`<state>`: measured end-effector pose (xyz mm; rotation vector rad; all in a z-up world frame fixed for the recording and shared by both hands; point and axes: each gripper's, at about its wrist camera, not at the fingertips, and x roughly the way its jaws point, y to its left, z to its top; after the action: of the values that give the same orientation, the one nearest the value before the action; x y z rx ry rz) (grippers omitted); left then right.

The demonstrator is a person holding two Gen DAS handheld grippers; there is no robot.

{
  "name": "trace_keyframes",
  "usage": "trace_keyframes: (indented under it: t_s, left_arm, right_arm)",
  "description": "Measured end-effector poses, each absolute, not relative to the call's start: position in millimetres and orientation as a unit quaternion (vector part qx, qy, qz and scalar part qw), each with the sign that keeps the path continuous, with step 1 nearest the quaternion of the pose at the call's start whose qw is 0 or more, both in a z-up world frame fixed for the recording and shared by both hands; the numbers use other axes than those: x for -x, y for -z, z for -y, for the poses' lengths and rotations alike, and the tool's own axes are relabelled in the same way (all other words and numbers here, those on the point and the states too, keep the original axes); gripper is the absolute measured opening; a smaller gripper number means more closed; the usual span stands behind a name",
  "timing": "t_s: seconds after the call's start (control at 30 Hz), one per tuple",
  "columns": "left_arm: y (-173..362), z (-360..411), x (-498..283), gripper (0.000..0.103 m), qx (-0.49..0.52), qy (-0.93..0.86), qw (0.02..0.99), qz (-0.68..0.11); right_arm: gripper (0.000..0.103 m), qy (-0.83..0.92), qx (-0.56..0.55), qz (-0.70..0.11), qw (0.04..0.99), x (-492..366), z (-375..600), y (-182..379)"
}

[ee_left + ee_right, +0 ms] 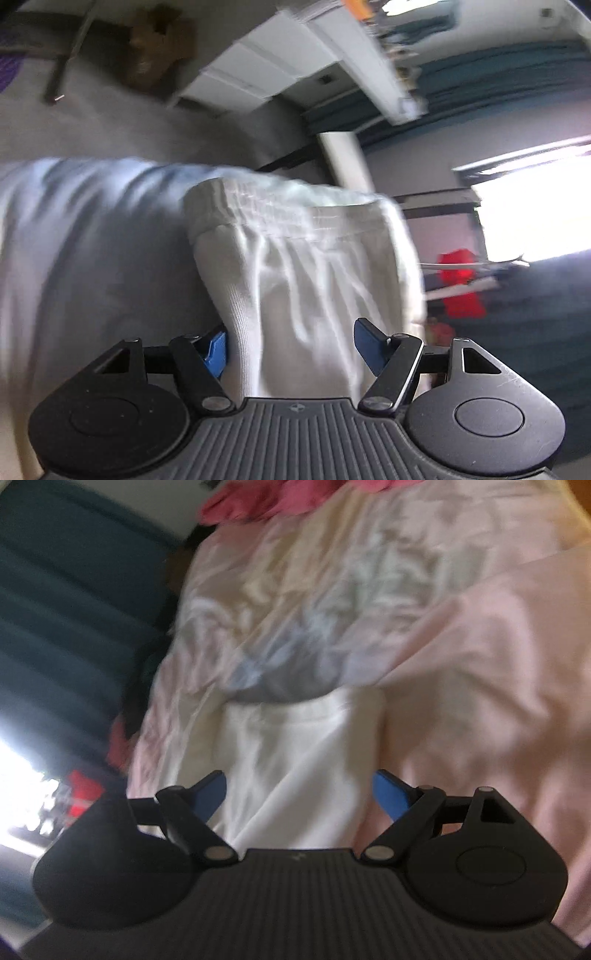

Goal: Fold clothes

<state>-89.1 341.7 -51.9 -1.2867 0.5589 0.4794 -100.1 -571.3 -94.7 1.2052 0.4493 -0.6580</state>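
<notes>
One white garment [295, 266], one pink bed sheet [461, 646], one dark pink cloth [258, 498], one red thing [460, 284], two tongs.

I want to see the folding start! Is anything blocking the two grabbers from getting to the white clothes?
Nothing visible does. The white garment already lies between the blue fingers of the left hand-held gripper, and white cloth sits the same way in the right hand-held gripper. Both stand open, pads not pressing.

Both pictures are blurry and bend at the edges. Very bright light glares from a window [535, 218].
</notes>
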Motion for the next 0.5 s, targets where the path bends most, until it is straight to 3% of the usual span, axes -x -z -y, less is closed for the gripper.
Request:
trace_keyframes:
  t_s: [0.13,0.2,0.33,0.4,0.5]
  left_arm:
    - [72.4,-343.1,86.7,0.054,0.588,-0.262,0.699,-0.311]
    - [72.4,-341.3,86.0,0.054,0.578,-0.271,0.698,-0.324]
    - [68.3,-334.0,73.5,0.056,0.55,-0.275,0.712,-0.34]
    - [67.2,-332.6,71.6,0.05,0.547,-0.28,0.715,-0.335]
    - [72.0,-347.6,73.3,0.027,0.542,-0.275,0.727,-0.32]
  right_arm:
    - [0.088,0.369,-0.571,-0.171,0.713,121.7,577.7,102.6]
    - [0.088,0.375,-0.587,-0.161,0.699,127.0,580.5,108.7]
    - [0.075,0.36,-0.61,-0.171,0.684,118.4,585.7,123.5]
    - [0.066,0.349,-0.621,-0.188,0.676,105.5,589.9,132.4]
    - [0.063,0.339,-0.618,-0.199,0.681,86.1,590.3,134.9]
